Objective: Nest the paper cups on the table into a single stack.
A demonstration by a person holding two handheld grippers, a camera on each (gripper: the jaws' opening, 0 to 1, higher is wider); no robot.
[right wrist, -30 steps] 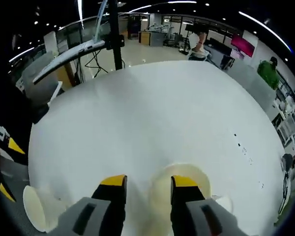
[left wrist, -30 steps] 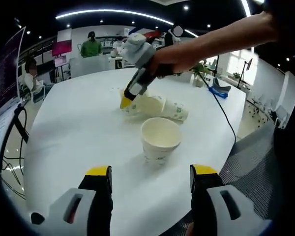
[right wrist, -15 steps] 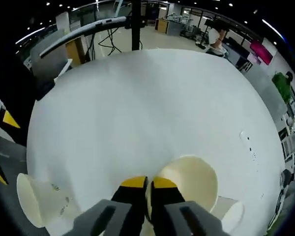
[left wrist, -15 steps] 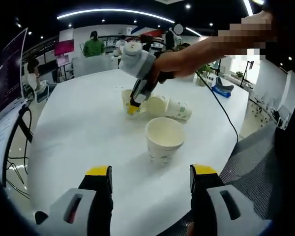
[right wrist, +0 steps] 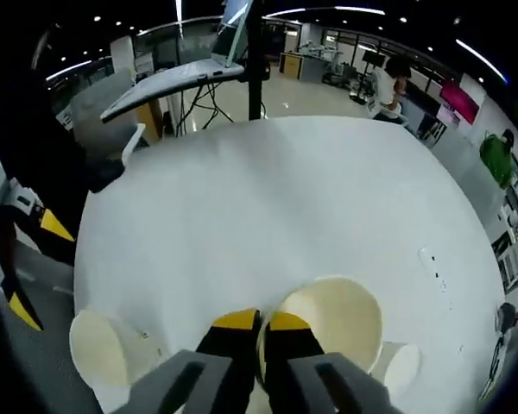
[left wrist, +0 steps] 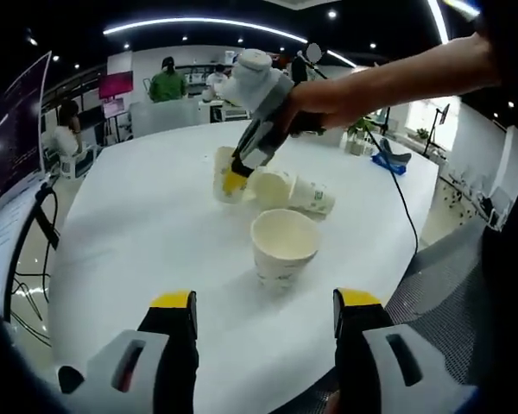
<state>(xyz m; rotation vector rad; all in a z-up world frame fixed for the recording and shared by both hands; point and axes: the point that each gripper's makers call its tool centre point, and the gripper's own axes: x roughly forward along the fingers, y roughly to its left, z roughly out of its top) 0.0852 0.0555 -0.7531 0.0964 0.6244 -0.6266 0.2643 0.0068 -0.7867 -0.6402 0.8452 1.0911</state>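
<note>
An upright white paper cup (left wrist: 283, 246) stands on the round white table (left wrist: 129, 224), just ahead of my left gripper (left wrist: 265, 302), whose jaws are open and empty. Farther back, my right gripper (left wrist: 236, 178) is shut on the rim of a second cup (left wrist: 224, 166). Beside it a third cup (left wrist: 273, 185) and a cup with green print (left wrist: 316, 195) lie on their sides. In the right gripper view my right gripper (right wrist: 261, 321) pinches the near wall of the held cup (right wrist: 332, 315). The upright cup (right wrist: 104, 358) is at lower left, and another cup (right wrist: 397, 366) at lower right.
A monitor on a stand (right wrist: 190, 73) rises at the table's far edge. A black cable (left wrist: 399, 207) runs across the table's right side near a blue object (left wrist: 384, 159). A person's arm (left wrist: 388, 82) reaches across above the table. People stand in the background.
My right gripper's jaws went from open to shut on the cup's rim, then rose slightly with it. My left gripper stayed open and nearly still.
</note>
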